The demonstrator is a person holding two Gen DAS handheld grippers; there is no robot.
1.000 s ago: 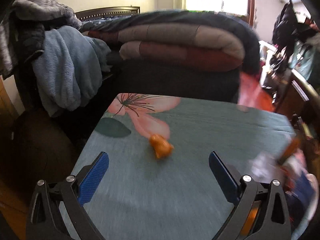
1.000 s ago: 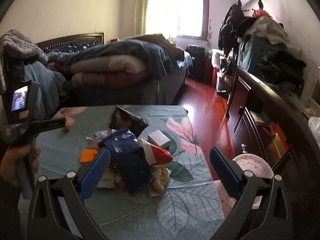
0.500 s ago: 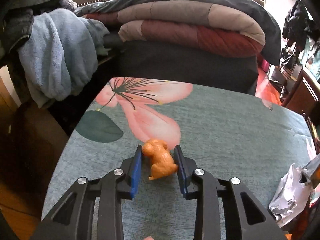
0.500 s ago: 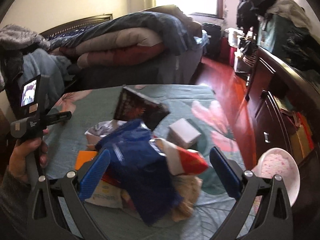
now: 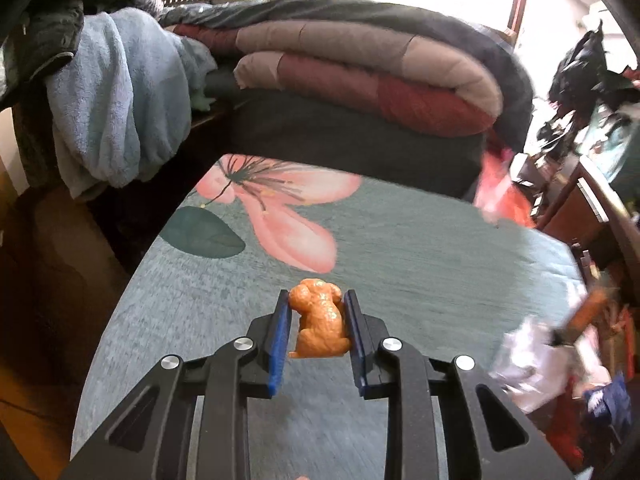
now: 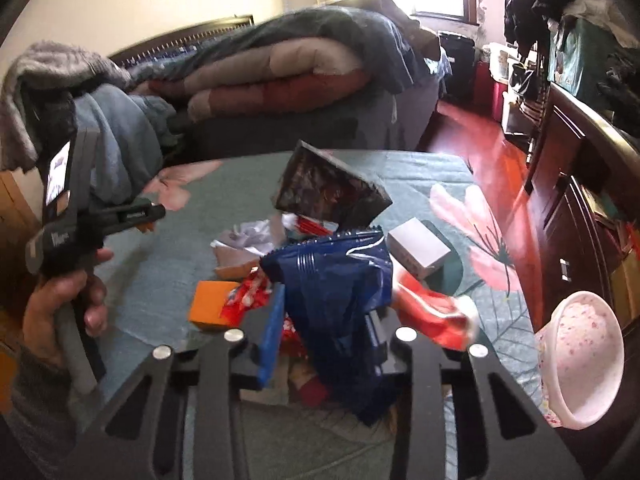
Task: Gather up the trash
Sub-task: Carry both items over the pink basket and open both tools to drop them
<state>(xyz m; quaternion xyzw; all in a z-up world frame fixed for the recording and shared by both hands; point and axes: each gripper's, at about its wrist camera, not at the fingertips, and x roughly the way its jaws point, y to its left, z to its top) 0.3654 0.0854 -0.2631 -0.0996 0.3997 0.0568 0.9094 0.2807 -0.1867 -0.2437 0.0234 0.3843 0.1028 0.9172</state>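
A small orange dog-shaped figure (image 5: pixel 320 328) sits pinched between the blue pads of my left gripper (image 5: pixel 317 296), just above the teal flowered tablecloth (image 5: pixel 400 248). In the right wrist view, that left gripper (image 6: pixel 158 214) is held by a hand at the left. My right gripper (image 6: pixel 328 308) is over the trash pile with its jaws closing on a crumpled dark blue bag (image 6: pixel 332 276). The bag fills the gap between the pads and hides the right pad.
Around the blue bag lie a dark packet (image 6: pixel 328 196), a white box (image 6: pixel 420 248), an orange box (image 6: pixel 212 304), red wrappers (image 6: pixel 432 312) and crumpled paper (image 5: pixel 536 364). A pink bin (image 6: pixel 580 356) stands off the table's right edge. A bed with folded quilts (image 5: pixel 360 64) lies behind.
My left gripper went from wide open to shut on the orange figure. My right gripper came down closer to the pile and its jaws narrowed onto the blue bag.
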